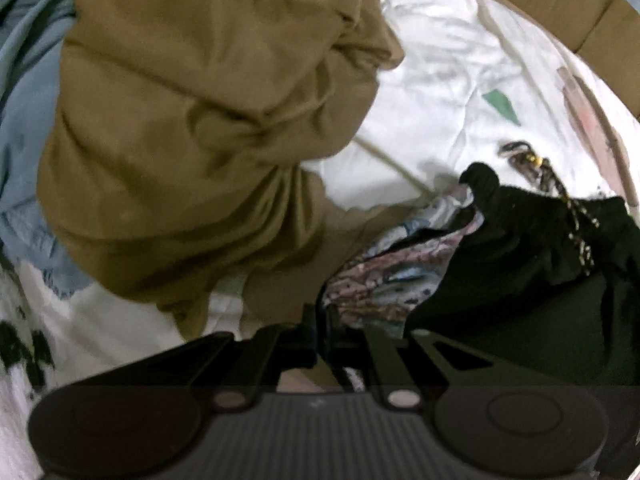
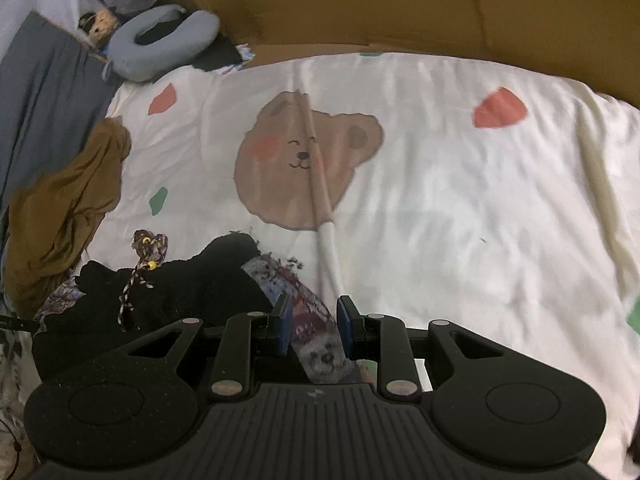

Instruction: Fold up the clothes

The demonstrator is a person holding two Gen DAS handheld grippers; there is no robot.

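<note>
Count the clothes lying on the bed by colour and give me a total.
Brown: 1, the brown garment
Black: 1, the black garment
Patterned multicolour: 1, the patterned cloth
Light blue: 1, the blue garment
Total: 4 that I can tell apart.

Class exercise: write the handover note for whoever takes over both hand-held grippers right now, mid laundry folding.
Left hand-held gripper: shut on the patterned multicolour cloth.
Right hand-held gripper: open, its pads either side of the patterned strip with a dog face, not gripping.
On the white bear-print bedsheet: crumpled brown garment, black knit garment with braided cord, both in a heap.
Done: nothing folded yet.
Left: everything.
</note>
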